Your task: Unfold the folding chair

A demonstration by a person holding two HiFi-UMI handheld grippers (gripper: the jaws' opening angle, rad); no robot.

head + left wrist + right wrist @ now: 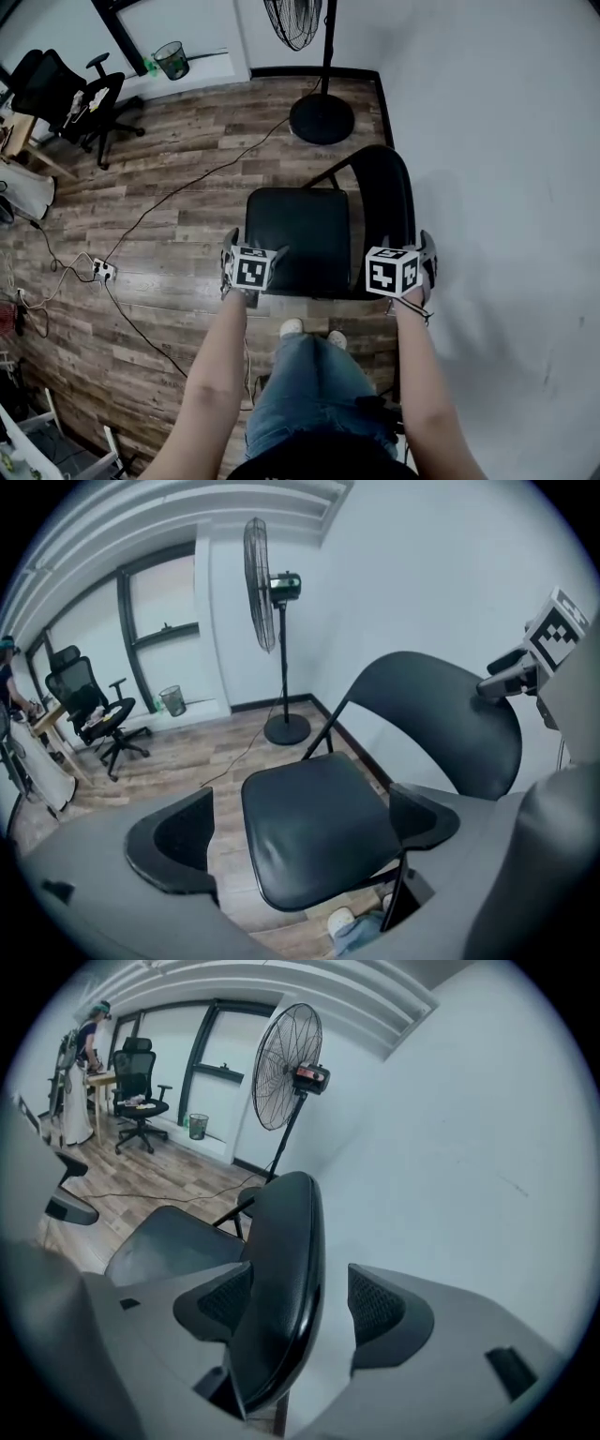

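Observation:
The black folding chair stands unfolded by the wall, its seat point(298, 239) lying flat and its curved backrest point(389, 206) upright. My left gripper point(253, 246) hovers over the front left edge of the seat point(314, 827); its jaws stand wide open and hold nothing point(300, 841). My right gripper point(408, 246) sits at the top of the backrest point(281, 1279). The backrest's edge passes between its pads point(300, 1302); the left pad lies close beside it and a gap shows at the right pad point(384, 1312).
A standing fan's round base point(322, 119) is just behind the chair. A white wall point(506, 187) runs along the right. Cables and a power strip point(103, 272) lie on the wood floor at left. An office chair point(70, 94) and a wastebasket point(172, 59) are farther back.

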